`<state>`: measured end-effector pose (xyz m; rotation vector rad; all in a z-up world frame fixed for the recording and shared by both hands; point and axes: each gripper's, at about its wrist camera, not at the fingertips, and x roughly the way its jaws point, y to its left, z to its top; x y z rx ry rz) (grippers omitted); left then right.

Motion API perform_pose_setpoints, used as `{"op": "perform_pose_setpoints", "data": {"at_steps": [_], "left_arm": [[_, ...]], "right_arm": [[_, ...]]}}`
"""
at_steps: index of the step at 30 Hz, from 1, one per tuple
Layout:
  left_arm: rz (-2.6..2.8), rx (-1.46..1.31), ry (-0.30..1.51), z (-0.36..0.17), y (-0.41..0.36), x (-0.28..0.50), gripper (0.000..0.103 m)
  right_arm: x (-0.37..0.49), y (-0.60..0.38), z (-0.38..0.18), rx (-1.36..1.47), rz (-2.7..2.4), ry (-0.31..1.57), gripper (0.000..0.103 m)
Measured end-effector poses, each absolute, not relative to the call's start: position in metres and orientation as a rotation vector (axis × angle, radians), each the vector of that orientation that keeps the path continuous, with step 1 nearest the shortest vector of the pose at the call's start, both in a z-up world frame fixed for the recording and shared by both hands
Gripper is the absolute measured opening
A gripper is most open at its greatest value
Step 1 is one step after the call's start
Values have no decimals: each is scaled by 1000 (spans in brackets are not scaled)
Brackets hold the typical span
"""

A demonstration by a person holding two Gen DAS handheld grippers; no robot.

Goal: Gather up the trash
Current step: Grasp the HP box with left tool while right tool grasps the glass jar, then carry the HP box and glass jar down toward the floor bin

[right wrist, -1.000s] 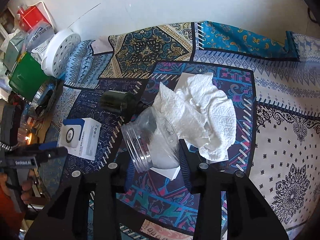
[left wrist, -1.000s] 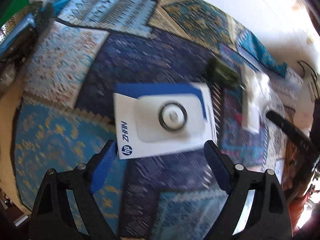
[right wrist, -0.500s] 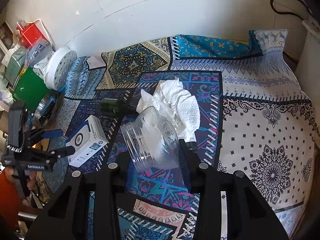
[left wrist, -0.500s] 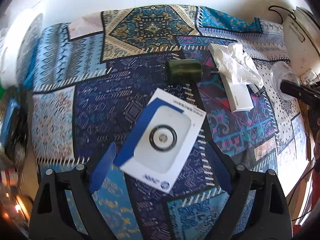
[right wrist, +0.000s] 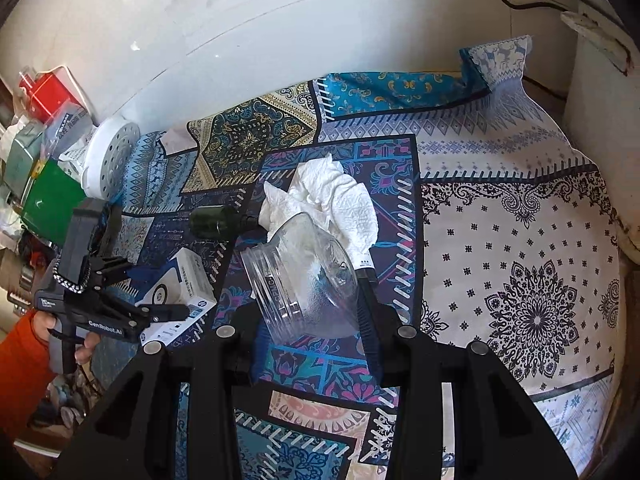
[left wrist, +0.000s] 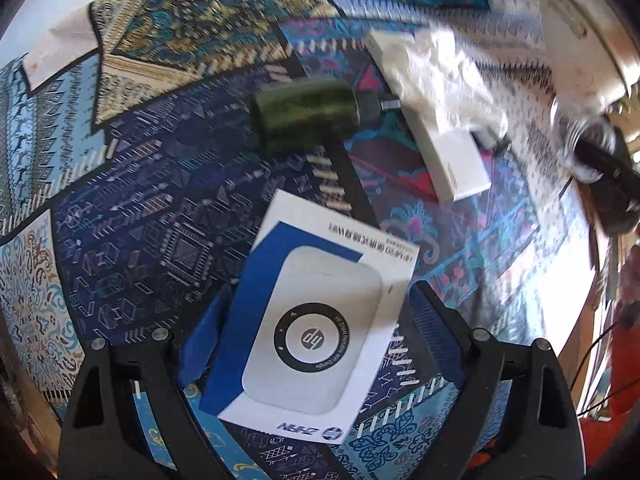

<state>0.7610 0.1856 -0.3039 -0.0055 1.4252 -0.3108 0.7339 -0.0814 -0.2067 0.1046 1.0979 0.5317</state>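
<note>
In the left wrist view the white and blue box (left wrist: 316, 332) fills the lower centre of the frame and lies flat on the patterned cloth (left wrist: 132, 216), directly between the spread fingers of the left gripper (left wrist: 316, 320). The blue pads stand wide, one at each long side of the box, and neither visibly presses on it. The gripper points steeply down at it.

In the right wrist view the right gripper (right wrist: 312, 304) sits at lower centre, its fingers closed on a clear plastic cup (right wrist: 300, 276) that is tilted on its side with the rim towards the lower left. A hand (right wrist: 64, 332) in an orange sleeve holds the left gripper at the left edge of that frame.

Above the box in the left view lies a dark green bottle (left wrist: 308, 108) on its side, and at upper right a crumpled paper towel (left wrist: 444, 68) rests on a flat white box (left wrist: 452, 156). The cloth's white right half in the right wrist view is bare; the wall runs along the top.
</note>
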Motion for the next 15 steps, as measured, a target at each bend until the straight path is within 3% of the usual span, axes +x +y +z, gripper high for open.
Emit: {"op": "perform_pose_setpoints", "data": {"at_steps": [6,8,15], "left_arm": [[-246,212,1412,-312,153,752,86],[-238,189,1404,-308,150,749,76],[-88,50,1273,-266,143,723,76]], "right_arm": [[729,-89,-207,128,519,1098,36],[726,-92,-205,133,516,1097,36],[704,-110,-185,134,565,1071,36]]}}
